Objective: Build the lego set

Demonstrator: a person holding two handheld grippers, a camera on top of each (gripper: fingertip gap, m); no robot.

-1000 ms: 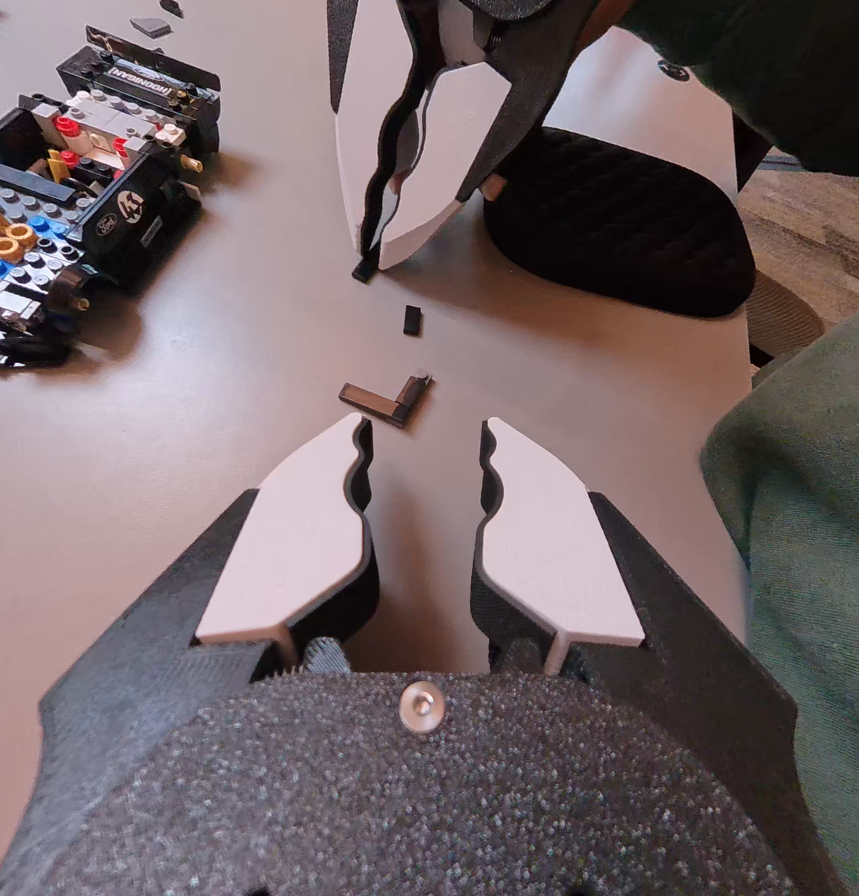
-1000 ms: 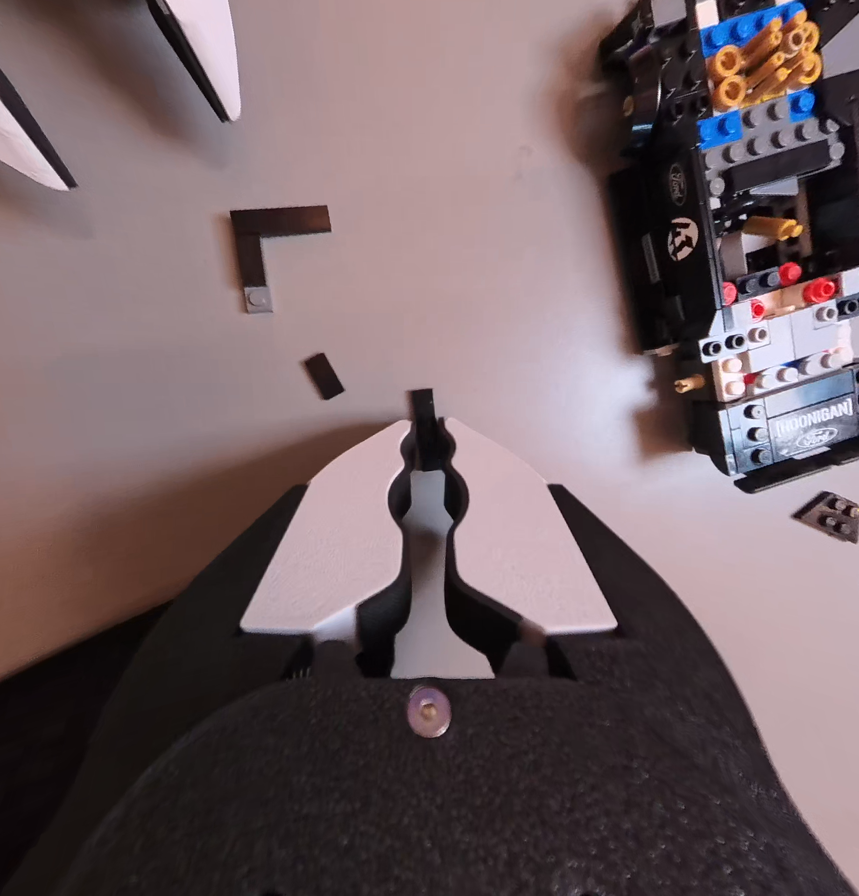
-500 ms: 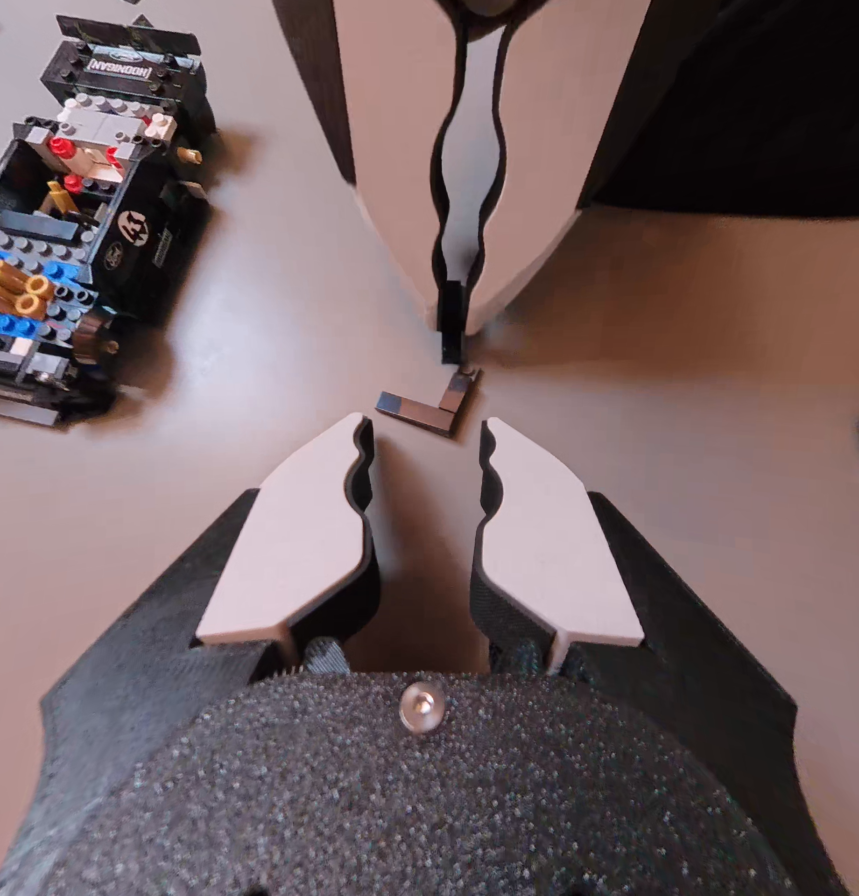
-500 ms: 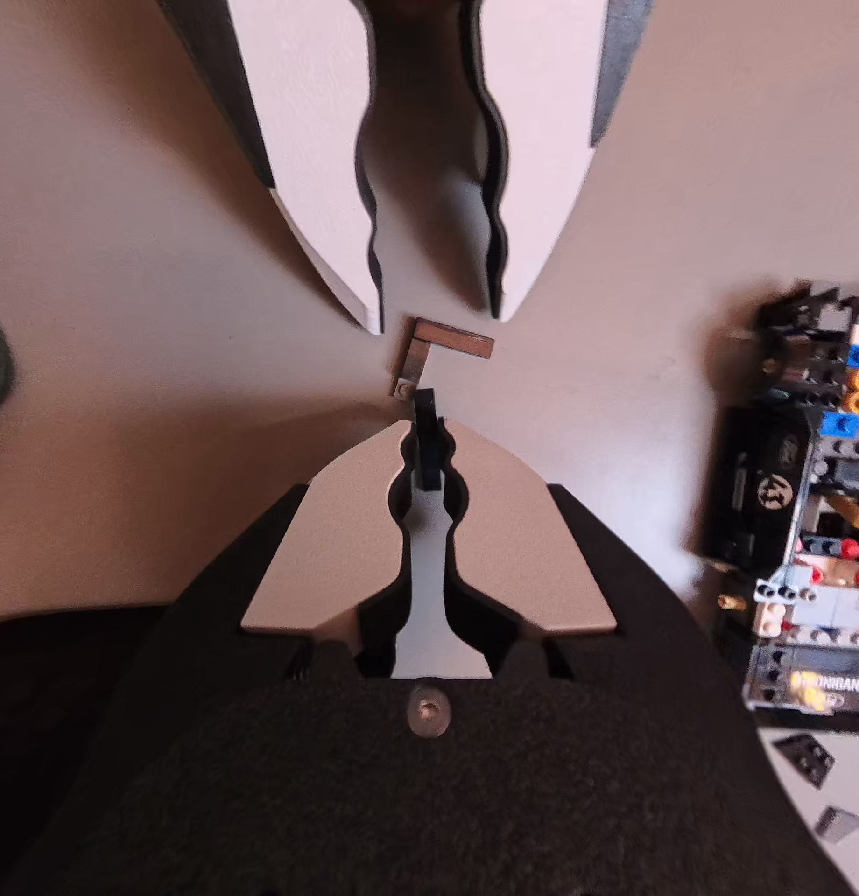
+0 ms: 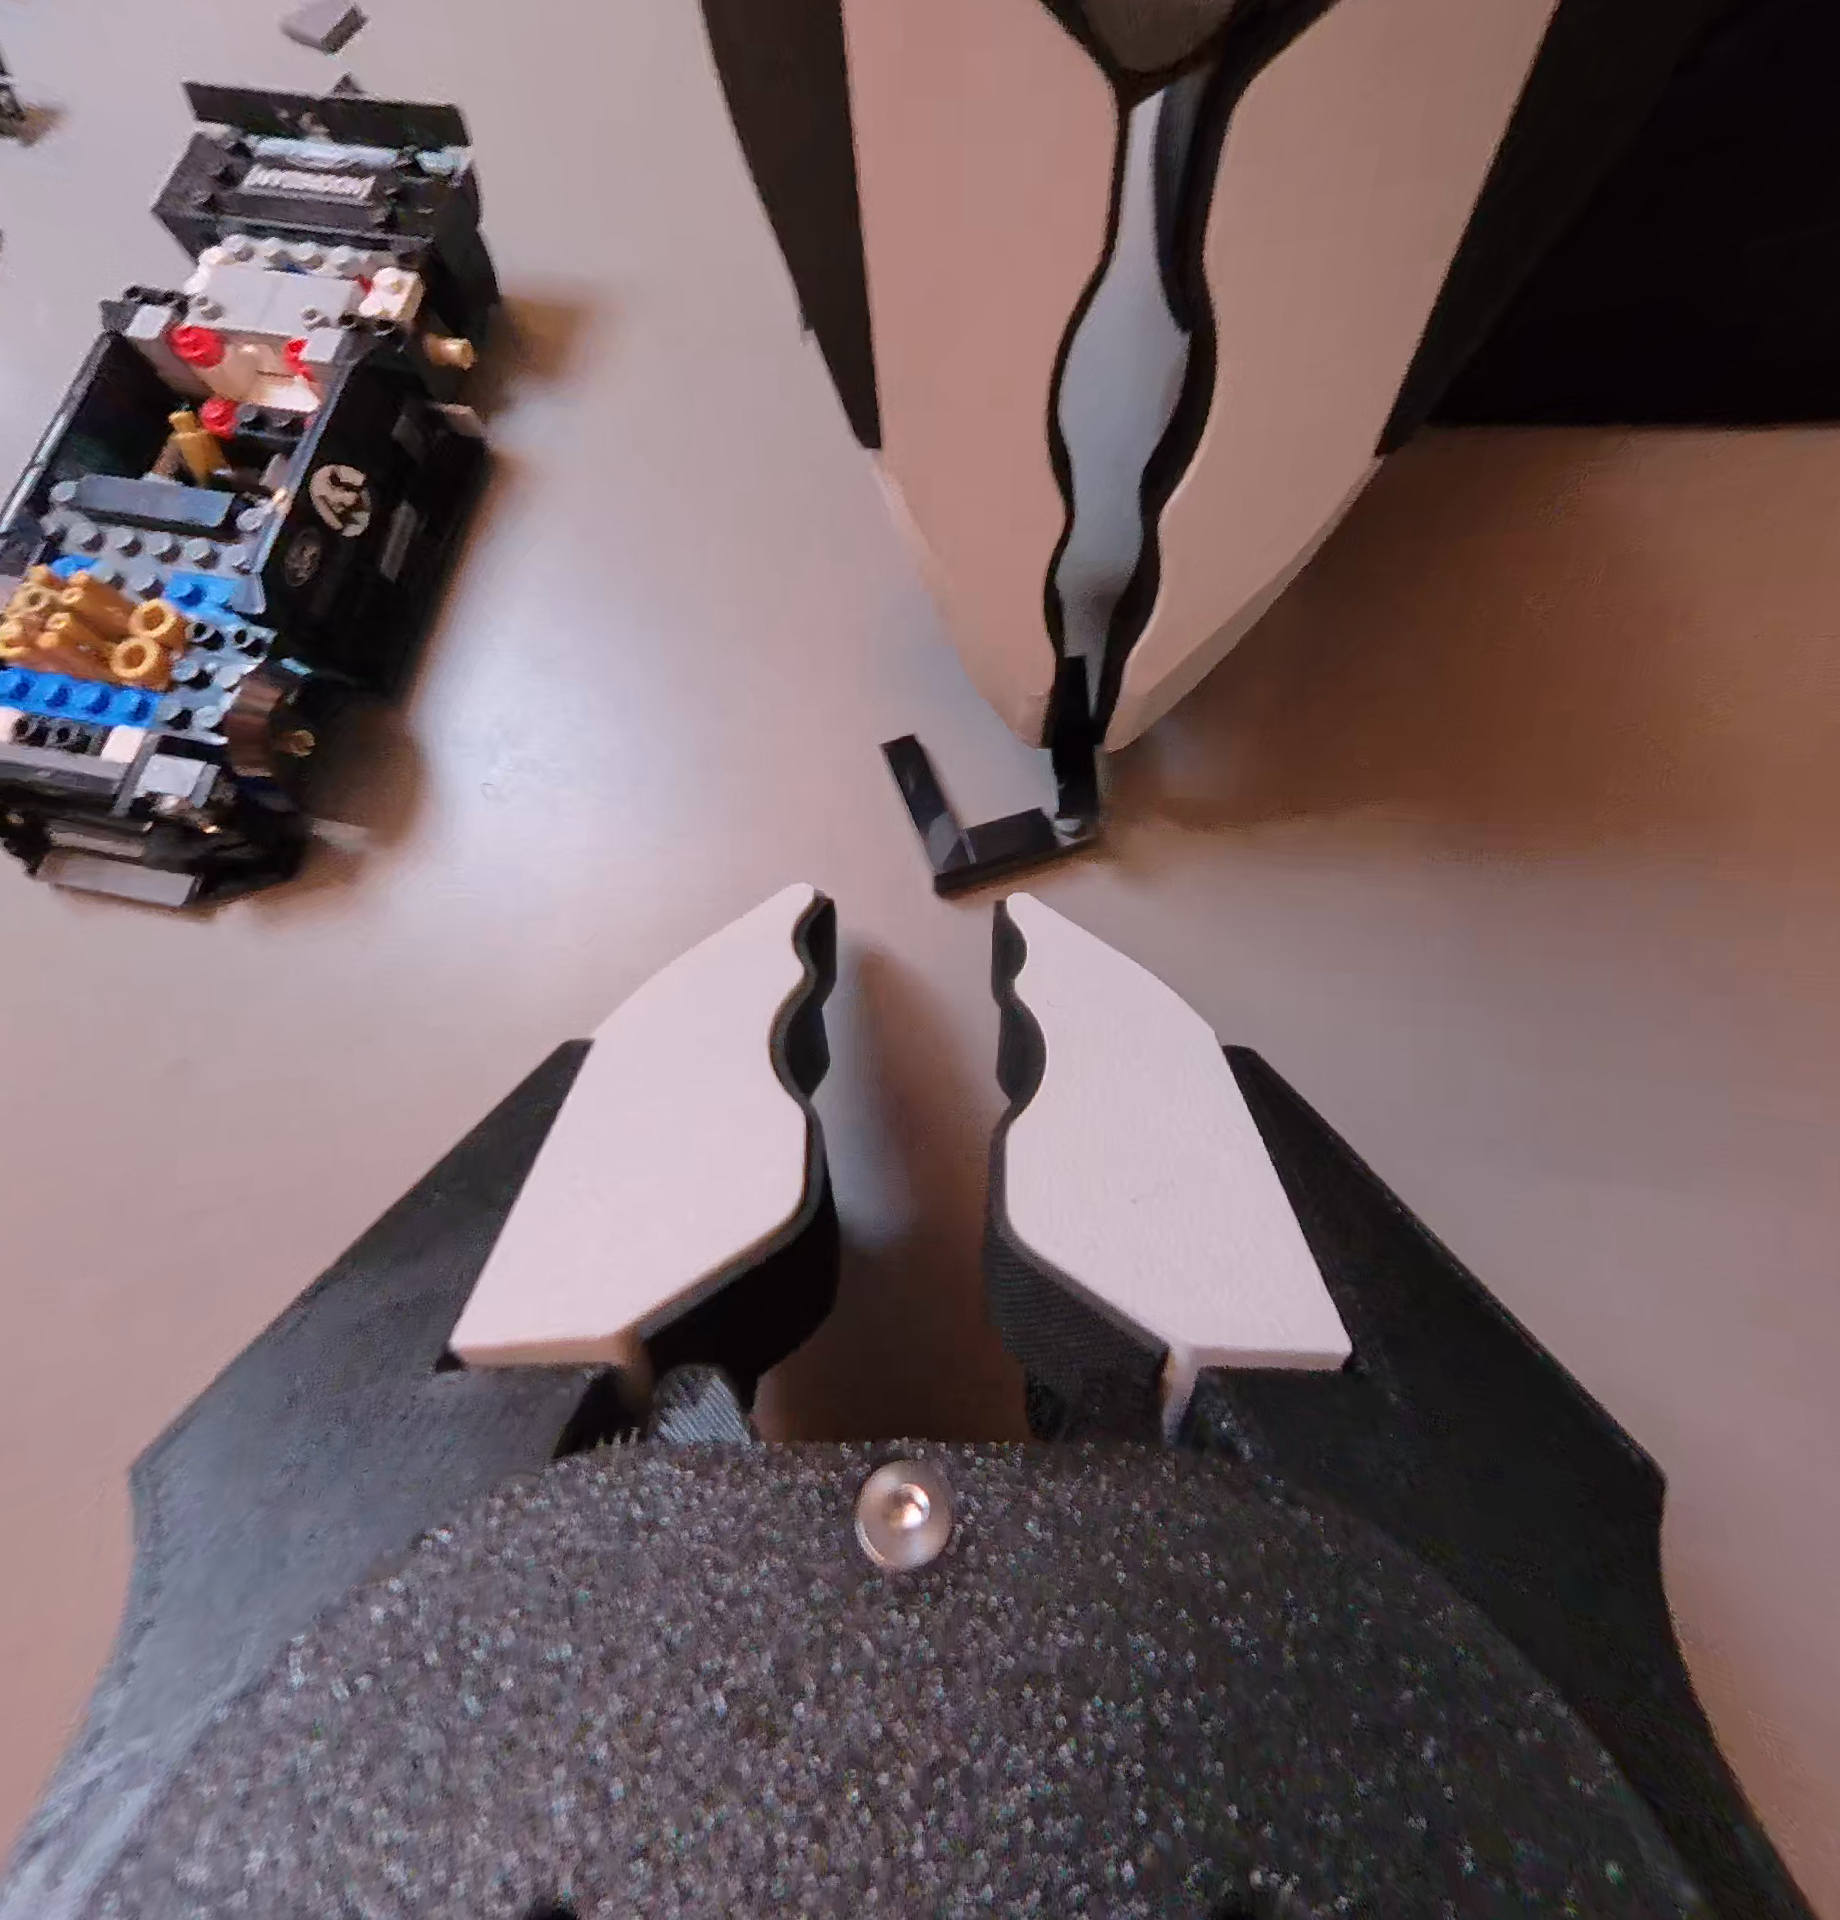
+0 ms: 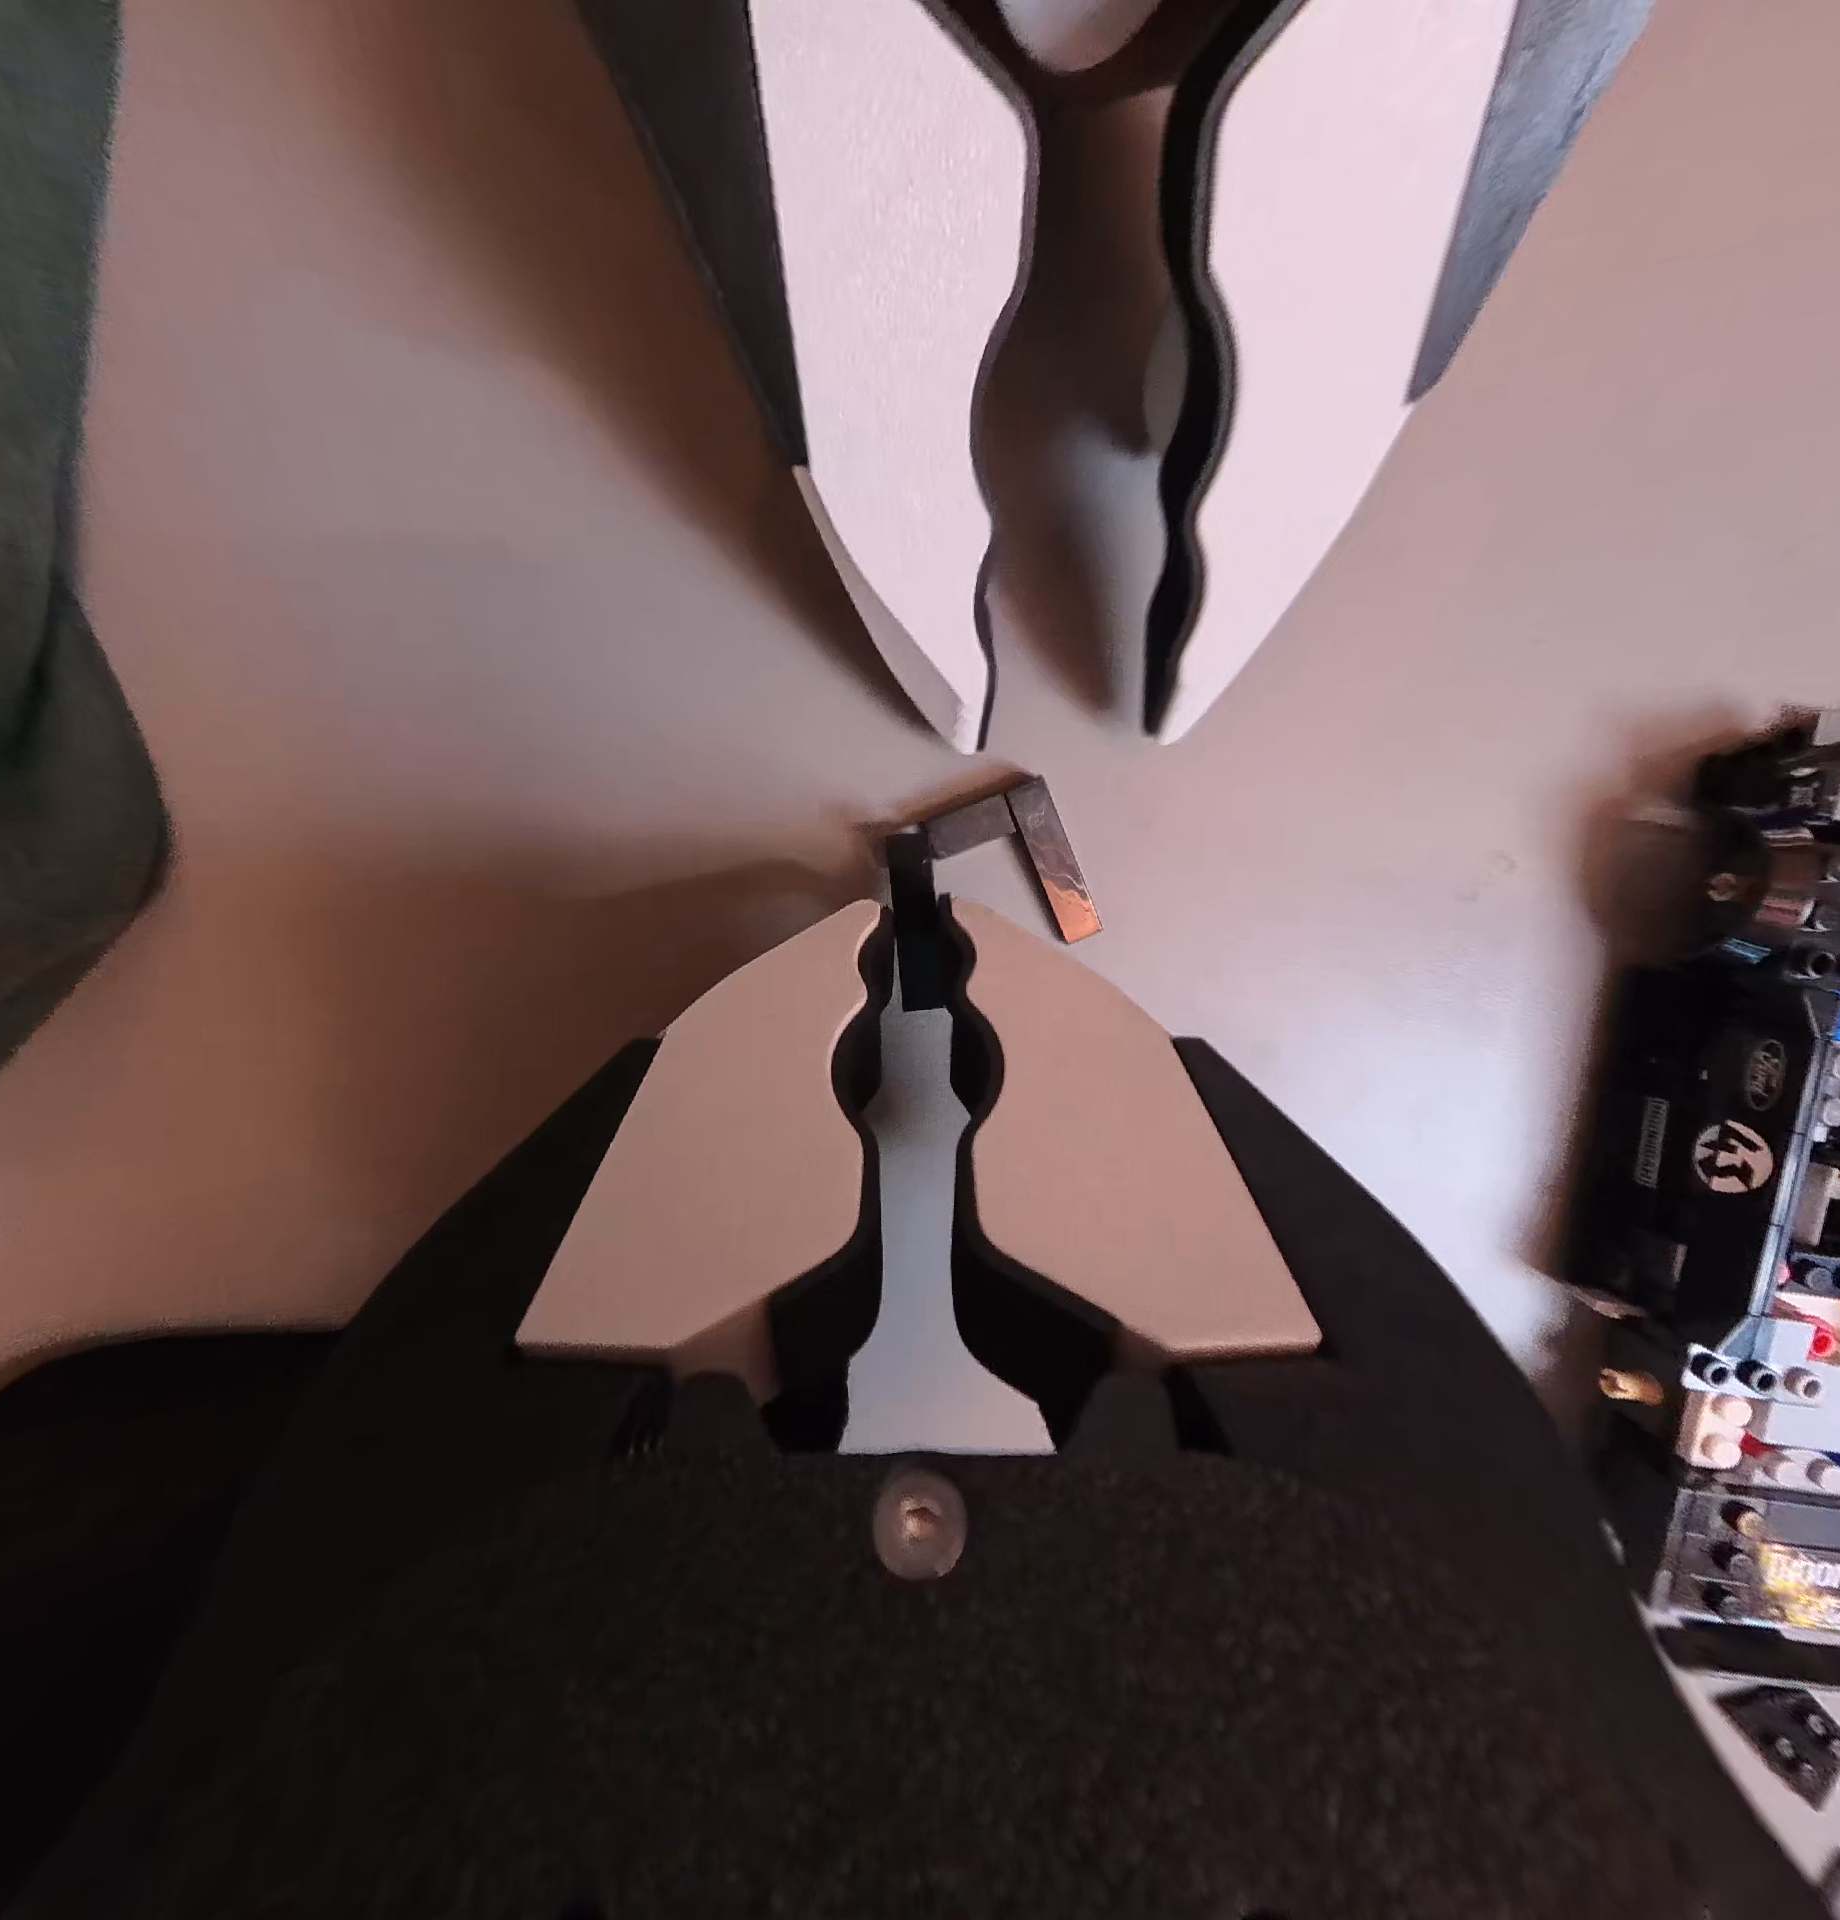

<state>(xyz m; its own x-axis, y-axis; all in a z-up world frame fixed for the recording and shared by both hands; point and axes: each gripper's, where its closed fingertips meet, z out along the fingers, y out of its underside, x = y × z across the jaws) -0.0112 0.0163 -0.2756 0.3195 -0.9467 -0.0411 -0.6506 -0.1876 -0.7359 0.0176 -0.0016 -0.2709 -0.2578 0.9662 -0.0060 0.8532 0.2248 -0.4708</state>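
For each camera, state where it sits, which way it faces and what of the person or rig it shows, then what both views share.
Left wrist view: on the open left hand-held gripper, looking along its fingers at the L-shaped black piece on the table; the right hand-held gripper faces it.
Right wrist view: on the right hand-held gripper, shut on a small black piece; a green sleeve shows at left.
Shared: both grippers, the L-shaped piece, the lego car.

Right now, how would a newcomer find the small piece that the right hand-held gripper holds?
Start at the half-built black toy car, then cross the bare tan table to the flat black L-shaped piece. The narrow black tile stands upright at its end, pinched in the right hand-held gripper.
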